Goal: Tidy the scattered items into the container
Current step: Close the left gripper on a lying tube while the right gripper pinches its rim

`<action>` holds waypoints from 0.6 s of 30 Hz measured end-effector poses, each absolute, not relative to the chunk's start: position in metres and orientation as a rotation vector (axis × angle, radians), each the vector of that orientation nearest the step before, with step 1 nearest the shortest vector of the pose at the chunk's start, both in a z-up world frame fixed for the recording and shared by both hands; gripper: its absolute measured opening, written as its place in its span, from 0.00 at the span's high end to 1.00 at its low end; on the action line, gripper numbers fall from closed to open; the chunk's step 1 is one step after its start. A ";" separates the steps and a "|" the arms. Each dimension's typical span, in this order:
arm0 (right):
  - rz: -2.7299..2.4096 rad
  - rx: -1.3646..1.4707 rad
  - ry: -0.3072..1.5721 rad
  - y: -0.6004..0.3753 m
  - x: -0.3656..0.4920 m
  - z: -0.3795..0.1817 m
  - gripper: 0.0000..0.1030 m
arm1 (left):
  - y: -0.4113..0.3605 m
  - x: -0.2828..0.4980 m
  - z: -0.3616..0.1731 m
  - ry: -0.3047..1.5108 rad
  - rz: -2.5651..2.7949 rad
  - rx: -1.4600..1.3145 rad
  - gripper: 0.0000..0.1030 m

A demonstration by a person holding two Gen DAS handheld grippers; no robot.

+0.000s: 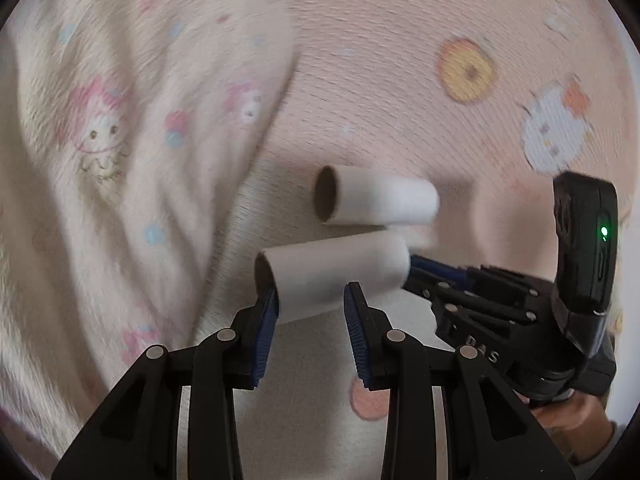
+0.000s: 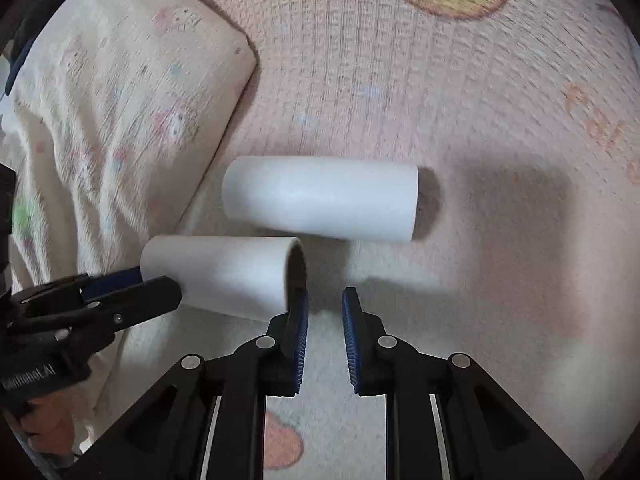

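**Item 1 – near white cardboard tube** (image 1: 340,268). It lies across the left tool (image 1: 310,300), close to one open end. The left tool is clamped on it across its width, with one blue pad behind the tube wall and the other in front. Whether the tube has cleared the bedding cannot be told.

**Item 2 – far white cardboard tube** (image 1: 380,198). It lies on its side just beyond the first, roughly parallel to it and untouched. A shadow is cast to one side of it.

**Item 3 – right tool** (image 2: 324,300). The pads stand narrowly apart and nothing is seen between them. One pad sits at the rim of the held tube's other open end; contact cannot be confirmed.

**Setting.** A pink knitted bed cover with cartoon prints (image 1: 400,80) carries both tubes. A cream printed quilt (image 1: 120,160) is bunched up beside them. No container is seen in either view.

**Step in hand, as judged** – the near tube is being carried off by the left tool.

**Handling notes.**
- Thin card is likely to crush, so the grip should be kept only as firm as needed.
- The tube is held near one end and may swing or slip, so a level, unhurried carry is advised.
- The right tool is best drawn clear of the rim so the tube is not levered out.
- The far tube should be passed without being knocked, as it would roll easily on the soft cover.
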State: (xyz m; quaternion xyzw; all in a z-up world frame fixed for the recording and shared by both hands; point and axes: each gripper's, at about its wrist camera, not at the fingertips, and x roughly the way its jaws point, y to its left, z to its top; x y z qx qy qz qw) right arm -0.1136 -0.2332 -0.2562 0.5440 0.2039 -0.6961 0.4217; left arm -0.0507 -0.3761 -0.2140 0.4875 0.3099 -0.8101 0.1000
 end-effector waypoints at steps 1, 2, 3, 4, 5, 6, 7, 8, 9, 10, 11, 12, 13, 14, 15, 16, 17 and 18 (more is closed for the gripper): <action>-1.755 1.349 0.520 -0.229 -0.110 -0.254 0.85 | -0.372 -0.050 -0.213 0.905 -2.404 1.449 0.64; -1.767 1.348 0.521 -0.225 -0.109 -0.253 0.85 | -0.366 -0.048 -0.212 0.880 -2.416 1.456 0.64; -1.771 1.374 0.501 -0.219 -0.108 -0.254 0.85 | -0.361 -0.047 -0.210 0.858 -2.426 1.460 0.64; -1.764 1.420 0.466 -0.211 -0.108 -0.255 0.85 | -0.358 -0.043 -0.209 0.839 -2.437 1.461 0.64; -1.762 1.438 0.442 -0.206 -0.108 -0.255 0.85 | -0.352 -0.040 -0.207 0.831 -2.449 1.456 0.64; -1.763 1.451 0.412 -0.196 -0.105 -0.254 0.85 | -0.349 -0.038 -0.206 0.834 -2.453 1.449 0.64; -1.763 1.453 0.406 -0.190 -0.102 -0.253 0.85 | -0.345 -0.034 -0.205 0.845 -2.458 1.446 0.64; -1.763 1.453 0.404 -0.183 -0.097 -0.252 0.87 | -0.339 -0.030 -0.204 0.866 -2.460 1.453 0.64; -1.761 1.462 0.396 -0.173 -0.090 -0.250 0.88 | -0.335 -0.027 -0.203 0.882 -2.466 1.459 0.64; -1.760 1.473 0.367 -0.164 -0.086 -0.248 0.90 | -0.332 -0.025 -0.204 0.891 -2.470 1.467 0.64; -1.764 1.492 0.331 -0.155 -0.083 -0.247 0.90 | -0.326 -0.022 -0.205 0.902 -2.474 1.482 0.64; -1.771 1.508 0.294 -0.145 -0.080 -0.245 0.90 | -0.320 -0.024 -0.206 0.904 -2.475 1.495 0.64; -1.783 1.510 0.257 -0.134 -0.076 -0.242 0.90 | -0.313 -0.026 -0.208 0.915 -2.475 1.502 0.64; -1.790 1.499 0.249 -0.126 -0.072 -0.238 0.90 | -0.306 -0.024 -0.210 0.957 -2.483 1.521 0.64; -1.798 1.482 0.252 -0.116 -0.066 -0.233 0.90 | -0.299 -0.020 -0.212 0.988 -2.484 1.542 0.64; -1.819 1.481 0.268 -0.108 -0.061 -0.230 0.90 | -0.296 -0.017 -0.214 1.002 -2.482 1.553 0.63; -1.840 1.486 0.277 -0.106 -0.063 -0.227 0.90 | -0.290 -0.016 -0.214 1.008 -2.488 1.559 0.63; -1.853 1.490 0.278 -0.098 -0.065 -0.225 0.90 | -0.283 -0.016 -0.214 0.991 -2.504 1.569 0.63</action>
